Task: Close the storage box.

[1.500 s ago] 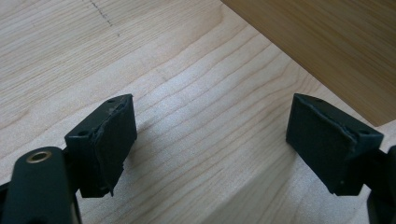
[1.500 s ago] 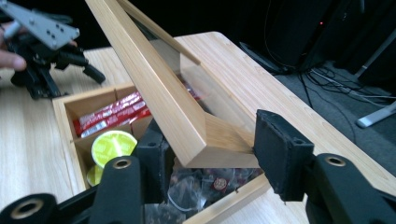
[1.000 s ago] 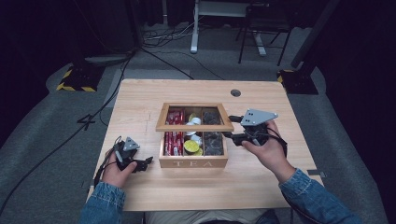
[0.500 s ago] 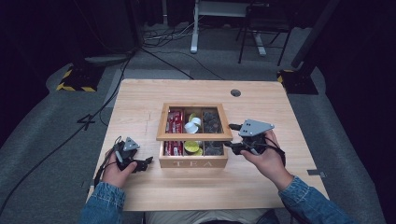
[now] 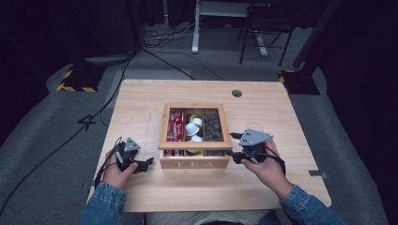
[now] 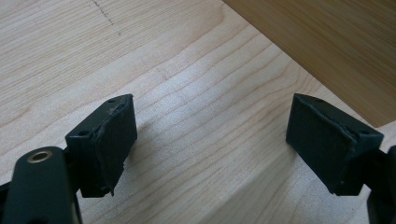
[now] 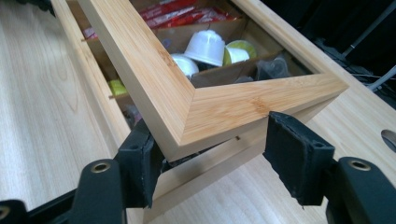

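One word — "TEA" — on box (image 5: 194, 163)

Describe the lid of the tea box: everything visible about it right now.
The lid is a light bamboo-like frame with mitred corners around a clear pane. It is partly lowered, tilted, with a gap above the box at the front. Its near right corner sits between the jaws of the right gripper. Red packets and white pods show through the pane.

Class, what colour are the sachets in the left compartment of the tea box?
The sachets are red; the high view shows them best, lying in the tea box.
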